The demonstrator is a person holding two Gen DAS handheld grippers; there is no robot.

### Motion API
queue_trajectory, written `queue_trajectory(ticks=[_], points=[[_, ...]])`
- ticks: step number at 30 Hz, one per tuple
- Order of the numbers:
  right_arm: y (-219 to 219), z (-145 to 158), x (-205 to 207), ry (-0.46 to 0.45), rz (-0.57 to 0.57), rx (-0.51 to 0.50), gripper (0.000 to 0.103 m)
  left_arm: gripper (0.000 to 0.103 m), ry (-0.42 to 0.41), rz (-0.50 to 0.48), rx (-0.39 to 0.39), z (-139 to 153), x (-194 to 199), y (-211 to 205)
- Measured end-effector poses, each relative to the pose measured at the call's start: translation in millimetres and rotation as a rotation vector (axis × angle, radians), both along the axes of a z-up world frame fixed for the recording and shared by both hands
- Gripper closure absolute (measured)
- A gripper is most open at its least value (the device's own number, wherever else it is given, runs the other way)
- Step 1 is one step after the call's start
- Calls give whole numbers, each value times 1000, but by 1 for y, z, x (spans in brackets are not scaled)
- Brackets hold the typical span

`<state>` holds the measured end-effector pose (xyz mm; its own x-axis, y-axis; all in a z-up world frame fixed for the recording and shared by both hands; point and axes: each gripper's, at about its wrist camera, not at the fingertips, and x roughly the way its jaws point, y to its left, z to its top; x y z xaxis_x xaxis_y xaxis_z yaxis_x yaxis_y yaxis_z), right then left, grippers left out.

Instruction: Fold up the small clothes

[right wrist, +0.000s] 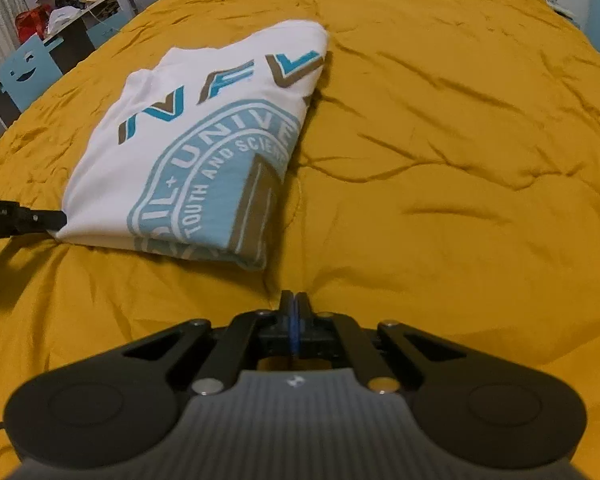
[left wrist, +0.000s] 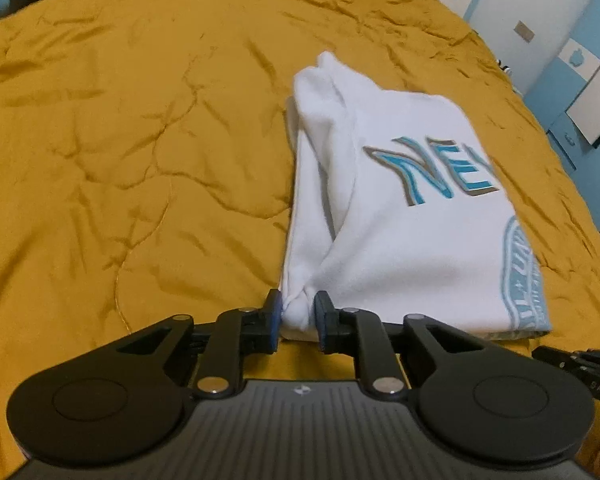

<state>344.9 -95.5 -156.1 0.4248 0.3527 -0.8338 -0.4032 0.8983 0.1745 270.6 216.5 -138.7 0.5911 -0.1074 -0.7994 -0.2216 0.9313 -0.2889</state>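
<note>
Lying on the yellow bedspread [right wrist: 440,128], already doubled over lengthwise with the printed front up: a white T-shirt [left wrist: 400,240], its blue lettering and round seal showing. Pinched between the blue pads of the left tool [left wrist: 296,322]: a bunched near corner of the shirt, the cloth gathered into a small knot between the fingers. Seen from the right wrist view, that same tool reaches in from the left edge and meets the shirt's near left corner.

Right tool [right wrist: 295,320] pressed together on nothing, hovering just short of the shirt's near right corner, with only bedspread under its tips (apparently a missed or not-yet-made grab).

Judged from the layout, next fold likely near edge carried over toward the far edge. To do it well: open the right tool, slide it forward to the free corner and take all layers at once, matching the left's hold. Then lift both corners evenly, keep the near edge taut between the tools, carry it over and lay it flush with the far edge. Lifting on the left corner alone would likely skew the fold and drag the layers apart.

Both tools tilted steeply down toward the bed, side by side at the shirt's near edge, left one at the cloth, right one beside it and apart.
</note>
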Motion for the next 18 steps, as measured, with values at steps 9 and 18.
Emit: queue_trajectory(ticks=[9, 18], points=[[12, 53, 13, -150, 52, 68, 101, 72, -149, -33, 44, 48, 2, -3], [54, 45, 84, -170, 43, 123, 99, 85, -154, -3, 30, 28, 62, -8]])
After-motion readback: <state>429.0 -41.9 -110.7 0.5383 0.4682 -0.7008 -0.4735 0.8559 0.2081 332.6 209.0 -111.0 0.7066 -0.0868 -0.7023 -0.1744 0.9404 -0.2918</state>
